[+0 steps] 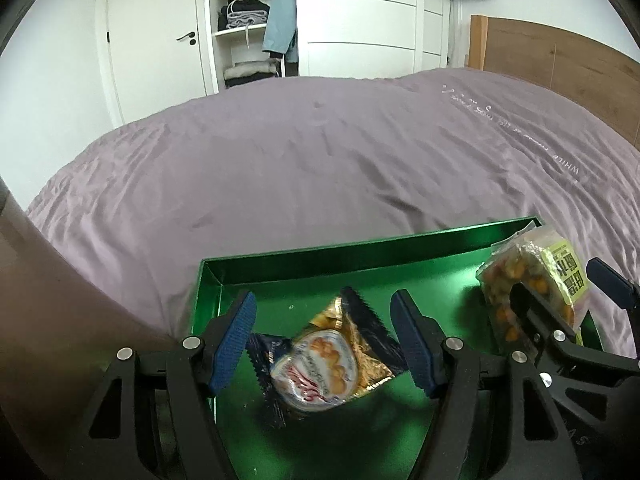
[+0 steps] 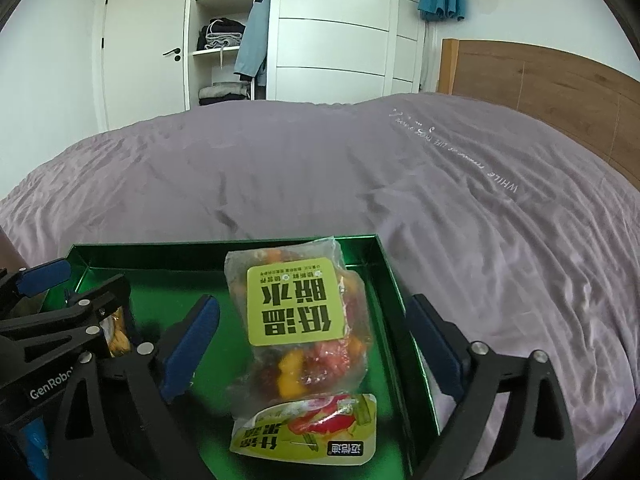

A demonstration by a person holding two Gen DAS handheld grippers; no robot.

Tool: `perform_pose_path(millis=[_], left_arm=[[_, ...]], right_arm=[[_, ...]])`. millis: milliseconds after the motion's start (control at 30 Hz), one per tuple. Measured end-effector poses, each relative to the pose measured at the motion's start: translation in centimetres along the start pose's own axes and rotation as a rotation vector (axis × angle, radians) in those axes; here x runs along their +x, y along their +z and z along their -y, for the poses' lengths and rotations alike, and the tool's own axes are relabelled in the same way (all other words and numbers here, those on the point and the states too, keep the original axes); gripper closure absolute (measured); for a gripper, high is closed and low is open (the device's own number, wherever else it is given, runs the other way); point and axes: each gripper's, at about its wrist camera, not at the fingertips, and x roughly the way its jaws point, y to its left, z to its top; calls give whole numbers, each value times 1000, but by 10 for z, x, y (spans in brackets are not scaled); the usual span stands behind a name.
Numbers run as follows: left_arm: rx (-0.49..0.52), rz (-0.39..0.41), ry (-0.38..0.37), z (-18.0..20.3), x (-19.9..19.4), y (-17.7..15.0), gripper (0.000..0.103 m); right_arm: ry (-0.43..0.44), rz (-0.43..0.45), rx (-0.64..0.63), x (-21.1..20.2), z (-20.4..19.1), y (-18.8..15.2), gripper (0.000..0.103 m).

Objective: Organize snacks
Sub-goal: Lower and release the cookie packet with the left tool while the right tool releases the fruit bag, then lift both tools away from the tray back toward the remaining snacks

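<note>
The left gripper (image 1: 330, 340) hangs over the left part of a green tray (image 1: 360, 258) that sits on a bed with a purple cover (image 1: 320, 168). Its jaws are about half open. A gold and dark blue snack bag (image 1: 328, 364) with cookies on it lies in the tray, right between the two jaws. The blue pads do not seem to press on it, though I cannot be fully sure.

Further right is the right gripper (image 2: 316, 344), over the right part of the tray. Its jaws are open wide. A clear bag of dried fruit (image 2: 300, 312) with a yellow-green label lies between them, in the tray, and neither pad touches it. The left jaw is inside the tray. The right jaw is just outside the tray's right wall, over the bed cover. Below the fruit bag, nearer the gripper, lies a second yellow-green pack (image 2: 308, 428) with red on it, touching the fruit bag's bottom edge.

Far behind the bed stand a white wardrobe (image 1: 360, 20) and a wooden headboard (image 1: 560, 64).
</note>
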Motion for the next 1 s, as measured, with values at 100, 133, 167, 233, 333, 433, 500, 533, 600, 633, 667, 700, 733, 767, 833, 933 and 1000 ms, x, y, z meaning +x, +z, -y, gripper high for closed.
perform_pose_path(millis=[100,133,167,233,333,433,500,533,600,633,667,700,733,767,833,933,1000], left_arm=[[5,19,5,1,-4,0,39],[9,26,8,1,-5,0,39],[14,35,14,2,-7,0,39],[19,46,17,2,-11,0,39],[29,64,28,4,-15,1,36],[28,82,37,3,-20,1,32],[31,94,37,4,-24,3,32],[32,98,37,4,-27,3,31],[36,110,39,5,-32,5,30],[35,114,39,5,-35,5,30],[33,120,37,5,-38,6,30],[32,123,36,5,-41,7,30],[31,126,36,5,-43,7,30],[32,128,34,5,-46,8,30],[32,130,34,5,-50,9,30],[32,139,34,6,-58,10,30],[34,145,34,7,-63,11,30]], right_arm=[[-3,12,2,-5,-1,0,0],[-5,13,1,-6,0,0,0],[-7,15,0,-7,0,0,0],[-10,19,-2,-10,0,1,0],[-18,23,-7,-14,1,1,0],[-24,30,-12,-20,2,3,0],[-26,32,-11,-24,2,6,0],[-29,35,-10,-27,3,7,0],[-35,41,-12,-33,4,10,0],[-37,43,-13,-35,4,11,0],[-40,47,-15,-40,4,13,0],[-43,49,-16,-42,4,14,0],[-46,52,-19,-45,4,15,0],[-50,53,-20,-49,4,16,0],[-56,56,-21,-54,5,18,0],[-65,65,-23,-63,4,20,0],[-76,69,-29,-69,3,22,0]])
